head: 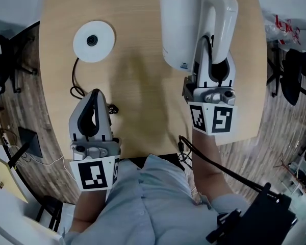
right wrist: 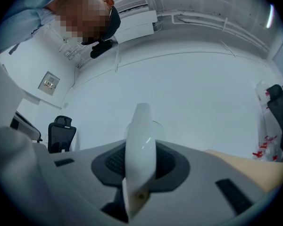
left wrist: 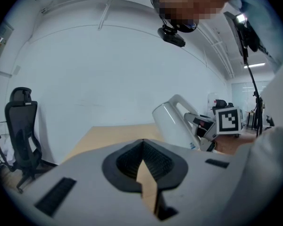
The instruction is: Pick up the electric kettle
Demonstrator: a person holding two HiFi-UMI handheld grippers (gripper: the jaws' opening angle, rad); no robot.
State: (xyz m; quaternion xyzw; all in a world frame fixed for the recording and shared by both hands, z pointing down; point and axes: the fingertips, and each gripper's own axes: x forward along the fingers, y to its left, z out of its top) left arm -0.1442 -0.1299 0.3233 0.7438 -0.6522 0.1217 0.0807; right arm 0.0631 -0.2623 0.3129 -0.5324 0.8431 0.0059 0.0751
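Head view. White plastic electric kettle (head: 186,24) at 1 o'clock, over the far right part of the round light-wood table (head: 137,91); it looks tilted in the left gripper view.

Right gripper (head: 209,50) at 2 o'clock, jaws pinching the kettle's white curved handle (right wrist: 141,126).

Left gripper (head: 95,98) at 8 o'clock, jaws pressed together with nothing between them.

Round white kettle base (head: 94,41) with black cord (head: 74,83) at 11 o'clock, well apart from the kettle.
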